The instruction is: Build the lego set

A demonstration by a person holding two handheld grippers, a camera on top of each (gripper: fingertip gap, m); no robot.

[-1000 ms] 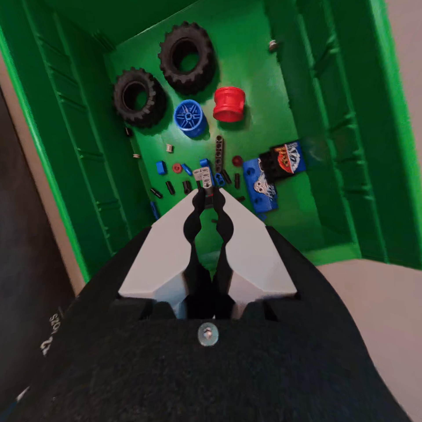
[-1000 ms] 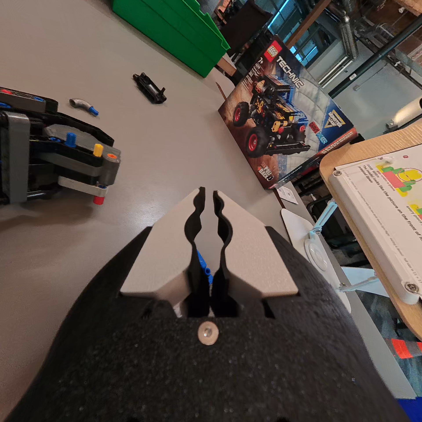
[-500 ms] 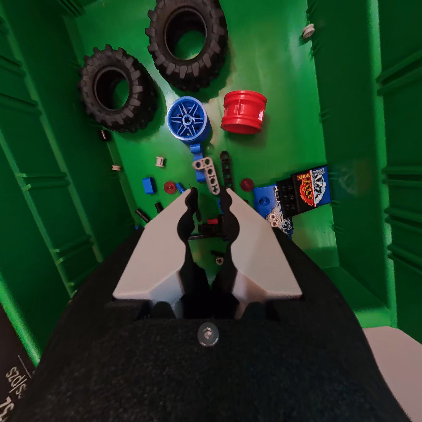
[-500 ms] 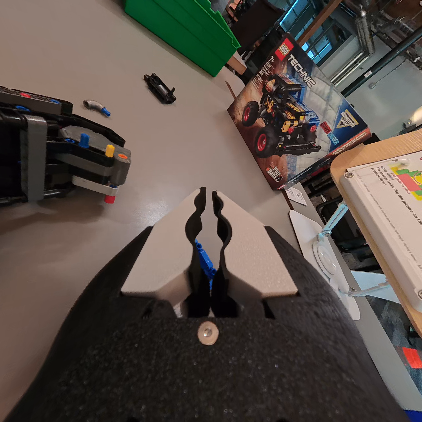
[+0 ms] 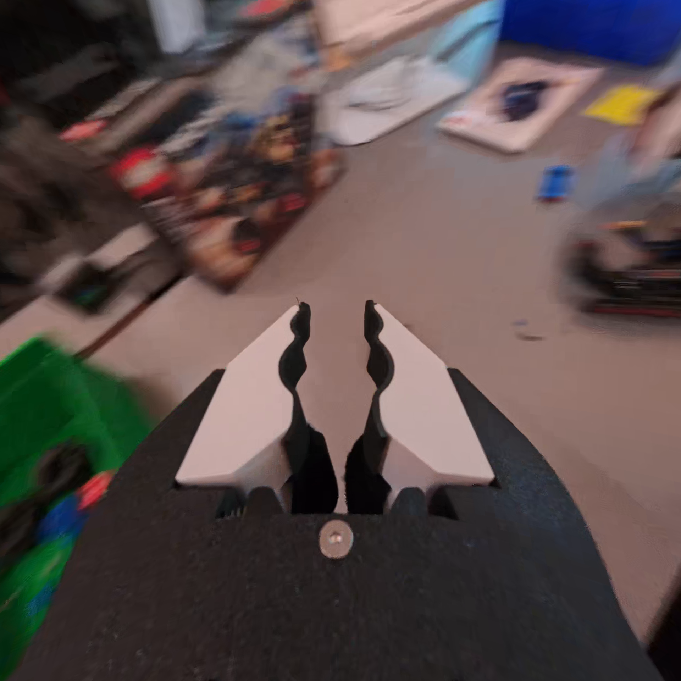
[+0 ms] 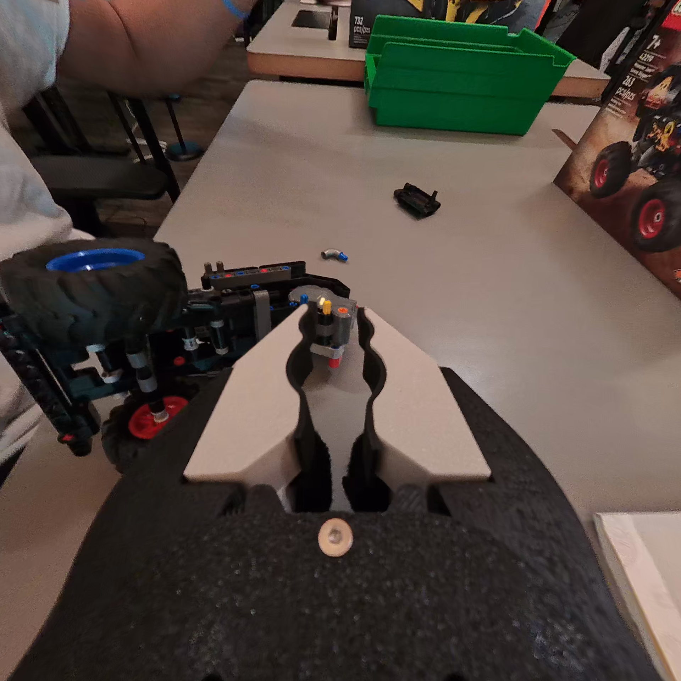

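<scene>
My right gripper (image 6: 333,311) is open, low over the grey table (image 6: 479,331). Its fingertips stand on either side of the grey end block of a toy truck chassis (image 6: 236,313). I cannot tell whether they touch it. The chassis lies on its side, with a black tyre on a blue rim (image 6: 92,280) uppermost and a red wheel (image 6: 154,416) below. My left gripper (image 5: 336,306) is open and empty above the table. Its view is heavily blurred. A green bin (image 5: 44,405) with loose parts sits at its lower left.
On the table lie a small grey elbow piece with a blue pin (image 6: 333,255) and a black part (image 6: 416,201). The green bin (image 6: 460,81) is at the far end and the toy's box (image 6: 634,177) stands at the right. A person's arm (image 6: 147,40) is at upper left. A white booklet (image 6: 641,575) is at lower right. One gripper's finger ends stand about 30 cm off the other's. The red wheel (image 6: 154,416) is closer to my right gripper, around 10 cm from its tips; the left tips are 40 cm off.
My left gripper has come out of the green bin, swung over the table and opened wider. My right gripper has opened and moved to the chassis end; the blue piece between its jaws no longer shows.
</scene>
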